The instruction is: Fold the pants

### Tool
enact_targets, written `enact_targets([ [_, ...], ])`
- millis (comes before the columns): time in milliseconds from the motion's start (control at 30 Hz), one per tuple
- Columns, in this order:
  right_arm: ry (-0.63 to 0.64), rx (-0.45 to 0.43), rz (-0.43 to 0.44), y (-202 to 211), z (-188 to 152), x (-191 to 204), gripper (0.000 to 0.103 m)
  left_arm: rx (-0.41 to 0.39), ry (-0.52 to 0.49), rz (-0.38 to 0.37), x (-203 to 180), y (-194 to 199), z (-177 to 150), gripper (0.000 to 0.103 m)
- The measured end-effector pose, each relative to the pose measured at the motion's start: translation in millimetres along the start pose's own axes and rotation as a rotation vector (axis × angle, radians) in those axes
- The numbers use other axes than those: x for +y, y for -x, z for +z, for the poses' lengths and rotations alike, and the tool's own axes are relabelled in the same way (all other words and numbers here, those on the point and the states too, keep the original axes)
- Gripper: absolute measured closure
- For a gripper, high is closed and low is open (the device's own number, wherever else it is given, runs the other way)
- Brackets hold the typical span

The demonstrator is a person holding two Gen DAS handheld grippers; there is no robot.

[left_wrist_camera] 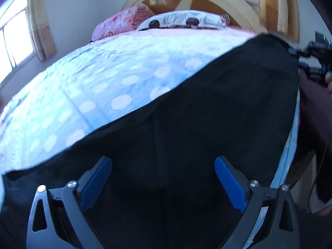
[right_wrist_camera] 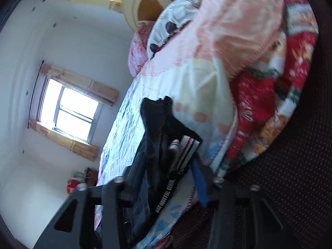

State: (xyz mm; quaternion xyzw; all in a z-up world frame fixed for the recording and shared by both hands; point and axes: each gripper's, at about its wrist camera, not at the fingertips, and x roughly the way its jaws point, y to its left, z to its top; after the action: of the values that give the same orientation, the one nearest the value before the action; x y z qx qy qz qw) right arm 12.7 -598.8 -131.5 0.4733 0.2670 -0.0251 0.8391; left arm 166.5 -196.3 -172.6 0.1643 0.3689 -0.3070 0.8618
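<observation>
Black pants [left_wrist_camera: 207, 108] lie spread across the near side of the bed. In the left wrist view they run from the lower left up to the right edge. My left gripper [left_wrist_camera: 164, 176] hovers over them with its blue pads [left_wrist_camera: 230, 182] wide apart and nothing pinched between them. At the far right, my right gripper [left_wrist_camera: 311, 49] holds the raised corner of the pants. In the right wrist view, the bunched waistband [right_wrist_camera: 166, 161] with its striped lining and lettered band fills the gap of my right gripper [right_wrist_camera: 168, 164], and the fingers are closed on it.
The bed [left_wrist_camera: 103, 78] has a blue sheet with pale dots. A pink quilt [left_wrist_camera: 124, 20] and a white pillow [left_wrist_camera: 182, 19] lie at the headboard. A folded pink and red blanket [right_wrist_camera: 259, 62] is piled right of the pants. A window [right_wrist_camera: 68, 114] is on the far wall.
</observation>
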Motion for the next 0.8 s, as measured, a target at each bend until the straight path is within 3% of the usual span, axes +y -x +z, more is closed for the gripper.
enact_targets([
  [267,0.228,-0.035,-0.044,-1,-6,48,0.082,0.000,0.042,-0.036,4,7,3,0.000],
  [400,0.555,-0.003,-0.048,-5,-38,118,0.086,-0.048,0.156,-0.177,13,18,8,0.000],
  [433,0.660,0.021,-0.054,-11,-54,137,0.086,-0.061,0.210,-0.259,17,19,9,0.000],
  [533,0.854,0.138,-0.039,-42,-100,169,0.087,-0.066,0.292,-0.387,18,14,8,0.000],
  [600,0.951,0.236,-0.074,-72,-131,174,0.088,-0.056,0.297,-0.416,14,9,8,0.000],
  [700,0.992,0.366,-0.114,-105,-157,164,0.089,-0.053,0.283,-0.460,6,5,10,0.000],
  [800,1.036,0.374,-0.153,-113,-169,159,0.089,-0.041,0.289,-0.519,0,-1,13,0.000],
])
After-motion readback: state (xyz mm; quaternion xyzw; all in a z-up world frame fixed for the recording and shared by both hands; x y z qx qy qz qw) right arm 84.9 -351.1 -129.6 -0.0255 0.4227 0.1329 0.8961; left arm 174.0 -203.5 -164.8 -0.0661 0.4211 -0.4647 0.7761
